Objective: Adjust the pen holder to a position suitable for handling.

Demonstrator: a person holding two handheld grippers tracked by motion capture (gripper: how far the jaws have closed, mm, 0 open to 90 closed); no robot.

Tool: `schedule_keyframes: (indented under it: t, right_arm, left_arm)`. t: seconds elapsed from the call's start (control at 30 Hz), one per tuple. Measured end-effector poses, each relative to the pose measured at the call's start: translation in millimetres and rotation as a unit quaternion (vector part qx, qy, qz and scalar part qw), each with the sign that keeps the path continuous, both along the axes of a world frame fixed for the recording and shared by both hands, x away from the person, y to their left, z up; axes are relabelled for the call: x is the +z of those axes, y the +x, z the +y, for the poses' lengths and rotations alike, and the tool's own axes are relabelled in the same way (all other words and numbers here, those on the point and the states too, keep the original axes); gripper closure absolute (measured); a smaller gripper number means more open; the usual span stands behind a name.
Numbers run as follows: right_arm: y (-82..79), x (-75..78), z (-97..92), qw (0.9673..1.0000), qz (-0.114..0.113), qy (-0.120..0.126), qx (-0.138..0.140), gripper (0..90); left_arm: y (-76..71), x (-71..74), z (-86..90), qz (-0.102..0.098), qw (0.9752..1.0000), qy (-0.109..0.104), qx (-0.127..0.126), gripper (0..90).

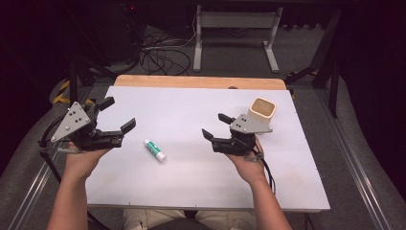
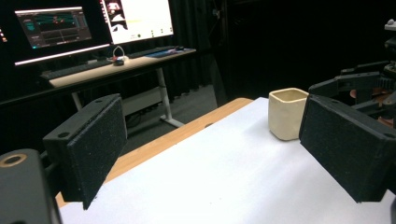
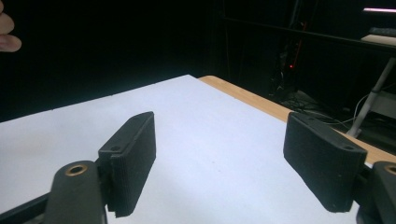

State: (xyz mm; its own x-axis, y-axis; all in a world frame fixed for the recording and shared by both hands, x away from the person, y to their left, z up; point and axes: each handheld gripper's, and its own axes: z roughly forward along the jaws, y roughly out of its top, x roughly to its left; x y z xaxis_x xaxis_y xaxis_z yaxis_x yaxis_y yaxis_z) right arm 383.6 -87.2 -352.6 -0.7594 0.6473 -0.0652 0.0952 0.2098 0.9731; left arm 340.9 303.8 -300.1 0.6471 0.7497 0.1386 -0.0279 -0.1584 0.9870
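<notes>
High view: a person holds two grippers over a white table (image 1: pixel 191 182). A glue stick (image 1: pixel 155 150) (white tube, green band) lies flat on the sheet between the two hands, nearer the left one and apart from both. A cream cup (image 1: pixel 262 113), square-mouthed and upright, stands toward the far right of the table, just behind the right gripper (image 1: pixel 215 127).

Left gripper (image 1: pixel 119 115): jaws spread, nothing between them; it hangs over the table's left edge, pointing toward the middle. In the left gripper view the two black pads (image 2: pixel 95 140) frame bare sheet, with the cup (image 2: pixel 286 113) upright beyond them and the other gripper at the right margin.

Right gripper: jaws parted and empty, pointing leftward across the table toward the stick. In the right gripper view its pads (image 3: pixel 133 156) stand well apart over bare sheet and the wooden edge (image 3: pixel 261 105); no object lies between them.

Progress, as judged from the layout: the work appears to be at its opening stage. The stick is untouched and lying down, the cup is empty as far as its mouth shows, and neither tool has closed on anything. What probably remains is everything: reaching the stick, pinching it across its narrow body, lifting it, and (if the cup is the destination) carrying it rightward and dropping it in.
</notes>
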Motion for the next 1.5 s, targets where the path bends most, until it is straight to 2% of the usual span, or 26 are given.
schedule_keyframes:
  t: [0.2,0.77,1.5]
  right_arm:
    - [0.2,-5.7,10.7,0.9999,0.005,-0.008,0.011,25.9]
    - [2.3,-16.2,26.3,0.9996,0.017,-0.005,0.021,25.9]
    - [-1.0,-43.1,64.8,0.9981,0.041,-0.023,0.041,29.1]
  left_arm:
    - [0.4,-0.7,-0.2,0.002,1.0000,0.004,-0.002,9.0]
    - [3.0,-3.9,-1.2,0.008,0.9999,0.008,-0.004,11.0]
    - [3.4,-3.8,1.8,0.008,1.0000,0.003,0.000,11.6]
